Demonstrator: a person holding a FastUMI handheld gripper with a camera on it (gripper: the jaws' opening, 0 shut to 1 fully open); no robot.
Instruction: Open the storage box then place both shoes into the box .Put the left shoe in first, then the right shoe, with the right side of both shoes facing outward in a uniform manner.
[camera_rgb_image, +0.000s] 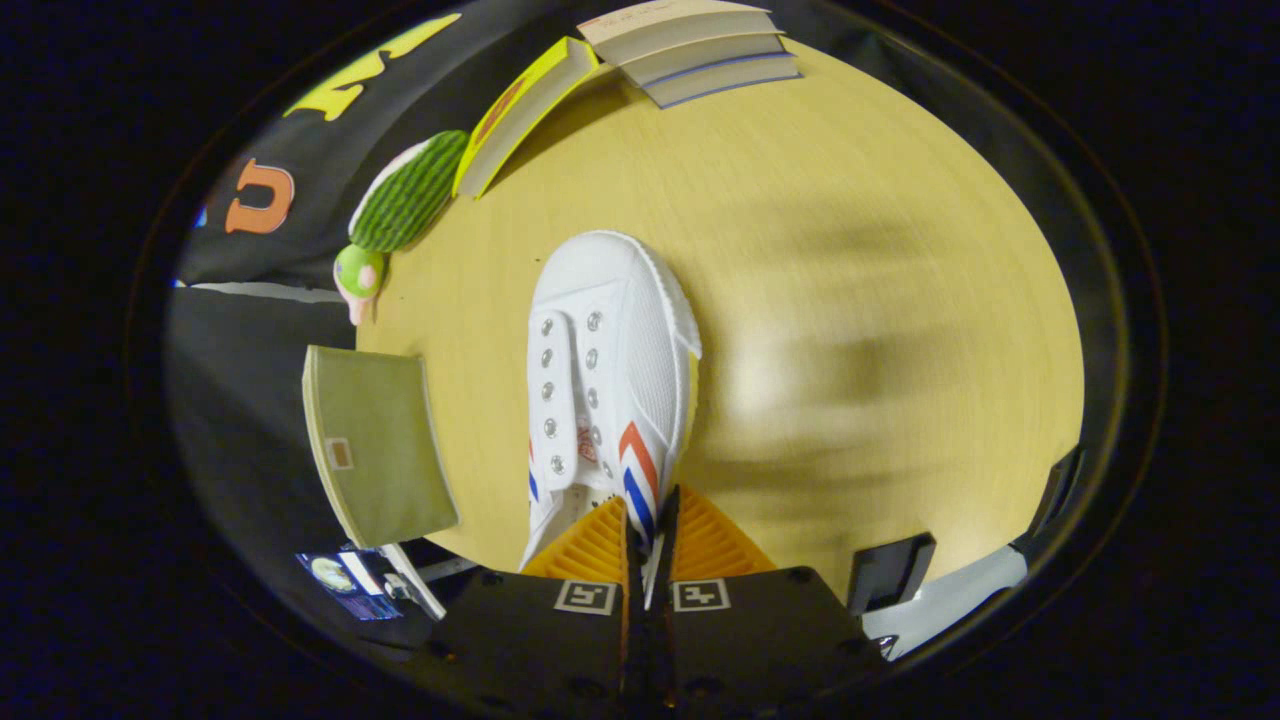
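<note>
while the claw (648, 530) is pinched nearly closed on the white shoe's (608, 370) heel-side collar | shoe hangs toe-forward over the worktop (850, 300) | risk: thin edge grip, shoe may swing or slip

A pale wooden tabletop (850, 300) carries a stack of three closed books (695, 50) at its far edge, with a yellow-covered book (525, 112) lying at an angle just to their left. Nearer along the left edge lies a green striped plush toy (405, 195) with a small round green head (358, 272), and nearer still an olive-green flat board (375, 440) overhangs the edge.
</note>
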